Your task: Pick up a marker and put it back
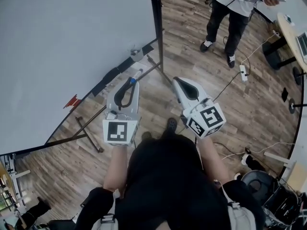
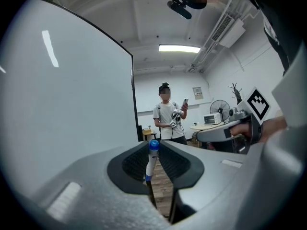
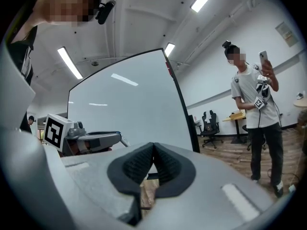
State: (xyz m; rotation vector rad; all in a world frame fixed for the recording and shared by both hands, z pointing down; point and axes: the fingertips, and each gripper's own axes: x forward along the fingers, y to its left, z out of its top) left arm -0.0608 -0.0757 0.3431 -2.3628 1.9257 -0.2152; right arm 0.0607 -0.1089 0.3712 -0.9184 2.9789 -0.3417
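Left gripper (image 2: 154,146): jaws part-closed on a blue-capped marker (image 2: 151,158), pinched at the barrel, cap end poking past the jaws. The marker is held in the air near the ledge (image 1: 111,78) of the whiteboard (image 1: 72,42), not resting on it, so probably mid-carry. Right gripper (image 3: 152,146): jaws together, empty, idle alongside. On the ledge: one small pale item, unidentifiable.

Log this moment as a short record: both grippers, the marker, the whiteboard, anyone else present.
left gripper: jaws shut on the marker
marker: white barrel, blue cap pointing out past the jaws
right gripper: jaws together, nothing between them
whiteboard: on a stand, to the person's left
bystander: standing on the wooden floor, phone raised
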